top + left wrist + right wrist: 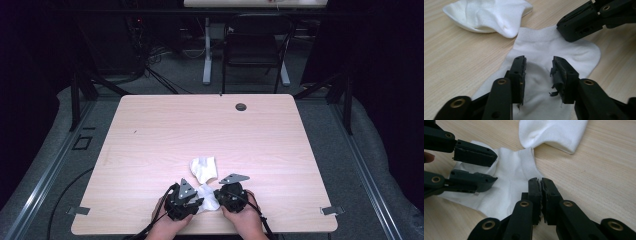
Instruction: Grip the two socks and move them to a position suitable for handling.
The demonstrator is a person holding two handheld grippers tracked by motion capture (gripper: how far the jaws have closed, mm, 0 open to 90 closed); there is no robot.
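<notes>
Pinching the flat white sock (pixel 511 182) at its edge, right gripper (pixel 541 182) clamped; left gripper (pixel 537 67) half-open above it.

Left tongs (pixel 537 72), lower centre of frame: matte black linkage arms, brass-coloured rivets at pivots, frayed rubber pads (pixel 557 75). Right tongs (pixel 541 195), bottom centre: same black build, brass rivets. Grey three-cornered plates on top, black cables trailing to bottom edge. Bare forearms, no sleeves.
</notes>
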